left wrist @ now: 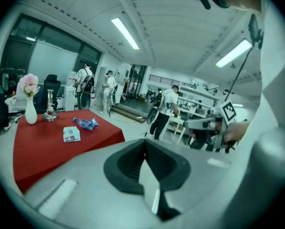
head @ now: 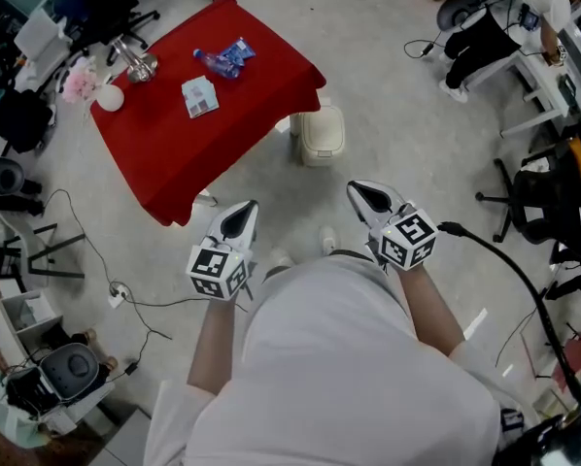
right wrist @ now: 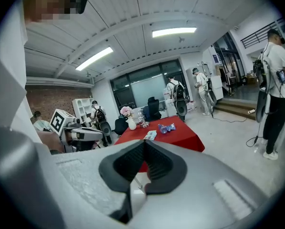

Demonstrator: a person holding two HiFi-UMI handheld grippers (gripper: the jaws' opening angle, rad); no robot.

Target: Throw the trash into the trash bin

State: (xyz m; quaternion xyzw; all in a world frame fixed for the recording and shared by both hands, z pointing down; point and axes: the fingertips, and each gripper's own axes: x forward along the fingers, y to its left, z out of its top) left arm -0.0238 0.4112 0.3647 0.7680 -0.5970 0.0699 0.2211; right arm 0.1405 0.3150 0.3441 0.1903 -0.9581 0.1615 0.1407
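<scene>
On the bench, toward its far corner, lies the crushed blue bottle, its long axis roughly crosswise to the line of approach. A small packet sits just nearer, mid-bench. The trash bin stands on the floor against the bench's right corner. Left tongs and right tongs are both closed tip to tip with nothing between them, held well short of the bench's near corner. Judgement: the trash lies ahead and to the left, so the left hand is the nearer one, and the bin is closer to the right. Only the head view shows the bin. The left gripper view gives the bottle's low side profile beside the vase.
</scene>
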